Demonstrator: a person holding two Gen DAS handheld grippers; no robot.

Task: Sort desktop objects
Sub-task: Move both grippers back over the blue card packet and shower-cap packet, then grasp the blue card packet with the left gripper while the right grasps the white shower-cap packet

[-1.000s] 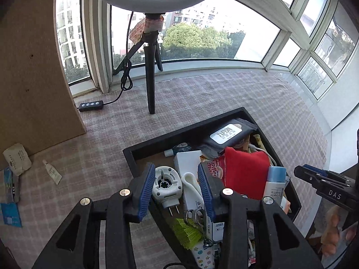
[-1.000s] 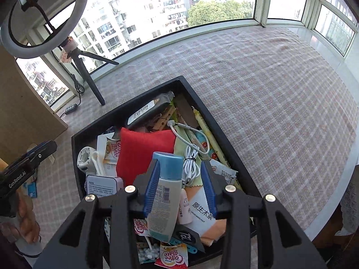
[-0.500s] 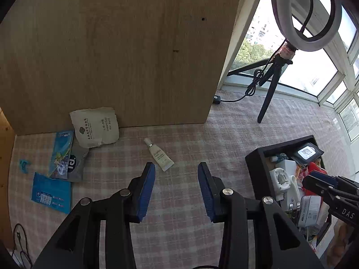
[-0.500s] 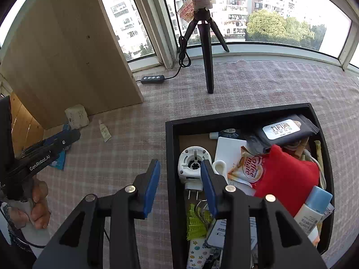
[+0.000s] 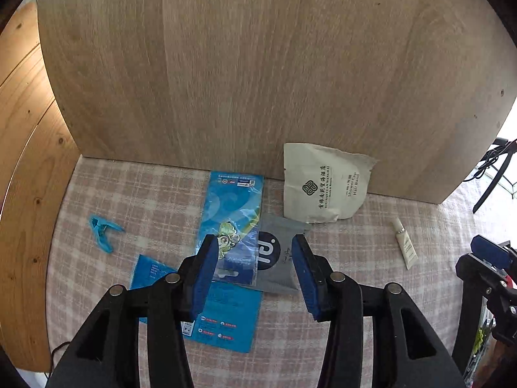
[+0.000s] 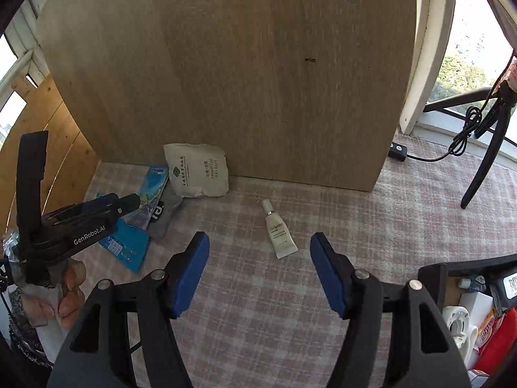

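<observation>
Both grippers, left & right, wide, empty; small white tube lies flat.

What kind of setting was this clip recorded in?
Probably a home window nook used as a makeshift recording spot. A checked cloth covers the surface, a window shows trees outside, and a stand with a cabled controller sits nearby. Hotel-style sachets, such as a shower cap packet, lie about.
</observation>
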